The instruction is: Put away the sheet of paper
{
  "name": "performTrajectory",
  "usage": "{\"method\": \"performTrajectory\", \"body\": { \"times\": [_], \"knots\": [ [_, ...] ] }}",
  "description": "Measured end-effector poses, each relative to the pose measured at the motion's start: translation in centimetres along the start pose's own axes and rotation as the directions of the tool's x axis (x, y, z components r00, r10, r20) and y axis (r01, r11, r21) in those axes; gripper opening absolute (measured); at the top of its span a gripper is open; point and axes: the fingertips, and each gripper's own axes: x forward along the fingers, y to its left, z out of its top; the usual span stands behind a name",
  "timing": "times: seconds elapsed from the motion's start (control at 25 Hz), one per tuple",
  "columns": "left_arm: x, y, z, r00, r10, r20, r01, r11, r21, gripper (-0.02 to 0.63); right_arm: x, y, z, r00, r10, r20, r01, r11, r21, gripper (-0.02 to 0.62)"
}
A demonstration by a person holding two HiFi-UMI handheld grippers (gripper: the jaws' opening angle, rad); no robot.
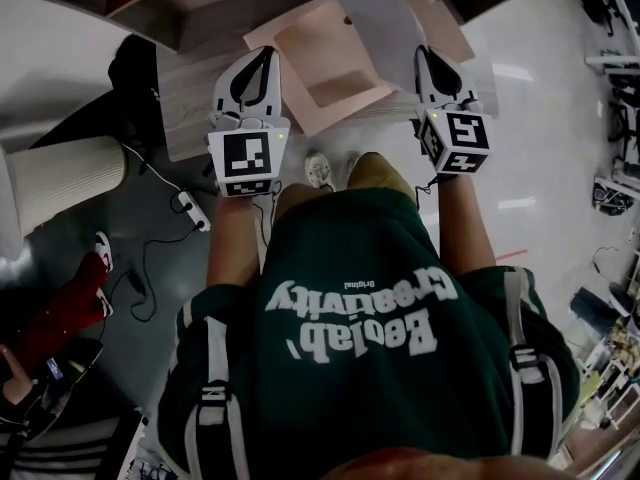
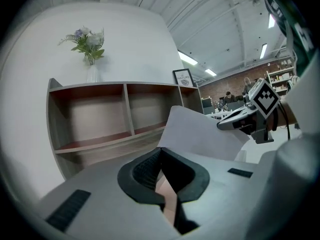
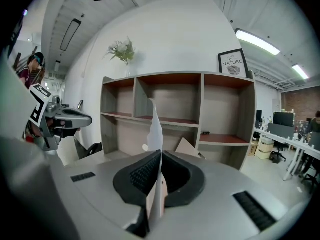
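1. Grip state: the right gripper [image 3: 160,154] is clamped on the near edge of the thin white sheet of paper [image 3: 156,121], which stands upright in front of the open wooden shelf unit with red-brown boards [image 3: 202,104].
2. The left gripper [image 2: 160,151] has its jaws together with nothing in them, and is also in front of the shelf unit.
3. Likely step in hand: carrying the sheet to a compartment. Hold the clamp firm and keep the sheet edge-on to the shelf unit, so it clears the dividers.
4. Lead with the free top edge; it is limp and may fold
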Motion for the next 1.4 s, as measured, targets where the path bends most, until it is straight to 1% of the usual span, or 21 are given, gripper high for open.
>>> {"method": "performTrajectory", "body": {
  "times": [0.2, 0.52, 0.8, 1.08, 1.2, 1.4],
  "knots": [
    [1.0, 0.4, -1.2, 1.0, -0.016, -0.016, 0.015, 1.0, -0.019, 0.018, 2.4, -0.6, -2.2, 0.998, -0.017, -0.063, 0.017, 1.0, -0.009, 0.034],
    [3.1, 2.3, -2.7, 0.997, 0.023, -0.069, -0.026, 0.999, -0.038, 0.018, 7.7, -3.4, -7.1, 0.981, -0.024, -0.192, 0.017, 0.999, -0.037, 0.034],
    [5.3, 3.3, -3.7, 0.992, 0.059, -0.111, -0.064, 0.997, -0.045, 0.018, 12.4, -6.0, -11.9, 0.942, -0.033, -0.333, 0.007, 0.997, -0.079, 0.034],
    [6.5, 4.1, -4.5, 0.986, 0.085, -0.143, -0.092, 0.995, -0.043, 0.018, 15.0, -7.1, -15.3, 0.902, -0.047, -0.429, -0.017, 0.989, -0.145, 0.034],
    [7.0, 4.7, -4.7, 0.983, 0.099, -0.152, -0.108, 0.993, -0.05, 0.018, 16.0, -6.7, -16.3, 0.887, -0.029, -0.461, -0.053, 0.985, -0.163, 0.034],
    [7.2, 5.0, -5.3, 0.979, 0.117, -0.167, -0.129, 0.99, -0.059, 0.018, 17.3, -5.2, -17.5, 0.871, 0.026, -0.49, -0.116, 0.981, -0.154, 0.034]
  ]
}}
